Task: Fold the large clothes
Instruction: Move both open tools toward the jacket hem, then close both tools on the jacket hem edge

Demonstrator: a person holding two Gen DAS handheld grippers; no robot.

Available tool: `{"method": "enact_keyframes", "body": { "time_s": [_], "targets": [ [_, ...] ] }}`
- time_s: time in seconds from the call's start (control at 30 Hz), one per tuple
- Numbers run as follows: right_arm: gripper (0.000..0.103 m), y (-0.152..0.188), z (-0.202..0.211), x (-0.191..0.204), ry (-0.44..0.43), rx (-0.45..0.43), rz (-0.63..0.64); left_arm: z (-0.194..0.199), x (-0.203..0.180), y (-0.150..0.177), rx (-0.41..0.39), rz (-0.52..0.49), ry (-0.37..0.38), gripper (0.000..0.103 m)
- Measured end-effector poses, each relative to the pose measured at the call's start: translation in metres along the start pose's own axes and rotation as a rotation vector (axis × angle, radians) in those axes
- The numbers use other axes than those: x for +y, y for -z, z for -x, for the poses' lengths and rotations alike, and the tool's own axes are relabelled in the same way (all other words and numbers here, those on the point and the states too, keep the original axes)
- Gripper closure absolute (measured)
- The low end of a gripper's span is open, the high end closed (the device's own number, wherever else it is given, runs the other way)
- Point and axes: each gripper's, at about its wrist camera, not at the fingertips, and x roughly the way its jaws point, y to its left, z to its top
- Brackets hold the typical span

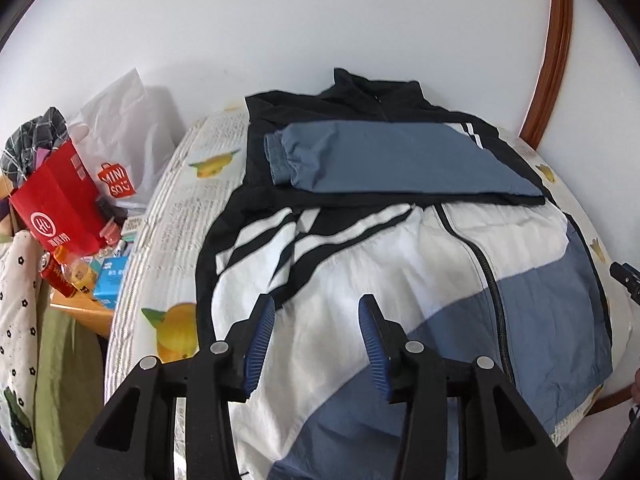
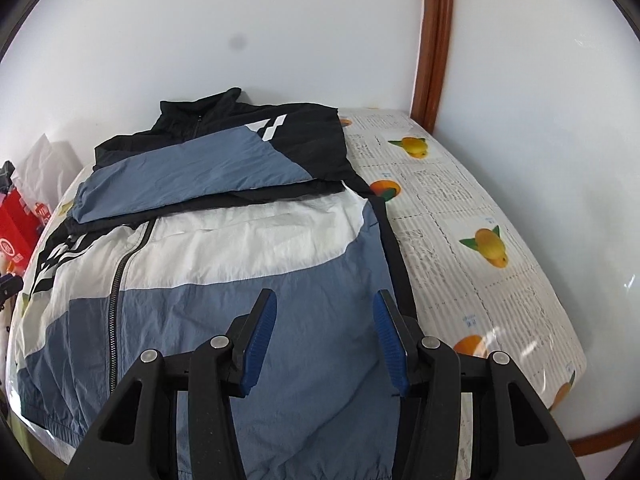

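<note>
A black, white and blue zip jacket (image 1: 360, 248) lies front up on a table with a fruit-print cover (image 1: 172, 216). One blue sleeve (image 1: 380, 160) is folded across its chest; it also shows in the right wrist view (image 2: 180, 180). My left gripper (image 1: 316, 308) is open and empty, just above the jacket's white lower left part. My right gripper (image 2: 324, 304) is open and empty above the jacket's (image 2: 224, 280) blue lower right part near its black side seam.
A red paper bag (image 1: 60, 204), a white Miniso bag (image 1: 116, 152), cans and small boxes (image 1: 108, 276) crowd a side table on the left. A wooden frame (image 2: 434, 40) runs up the white wall. The bare tablecloth (image 2: 480, 240) lies right of the jacket.
</note>
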Motion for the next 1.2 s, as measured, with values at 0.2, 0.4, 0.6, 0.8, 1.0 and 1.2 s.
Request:
{"method": "enact_keyframes", "body": {
  "time_s": [0.2,0.4,0.6,0.8,1.0,1.2],
  "targets": [
    [0.053,0.009,-0.003,-0.008,-0.001,-0.002,-0.003,0.001,-0.004,0.014,0.009,0.004,-0.015,0.062],
    [0.05,0.023,-0.011,-0.031,-0.045,0.023,-0.015,0.009,0.002,0.03,0.0,0.077,-0.018,0.054],
    [0.038,0.046,-0.015,-0.051,-0.052,0.046,0.016,0.021,0.011,0.047,-0.004,0.137,-0.064,0.042],
    [0.038,0.067,-0.029,-0.066,-0.091,0.087,-0.009,0.017,0.026,0.069,0.027,0.168,-0.08,0.042],
    [0.043,0.075,-0.041,-0.062,-0.122,0.089,-0.014,0.001,0.041,0.082,0.062,0.193,-0.1,0.042],
    [0.055,0.079,-0.05,-0.052,-0.091,0.075,-0.013,-0.012,0.049,0.091,0.093,0.191,-0.085,0.042]
  ]
}}
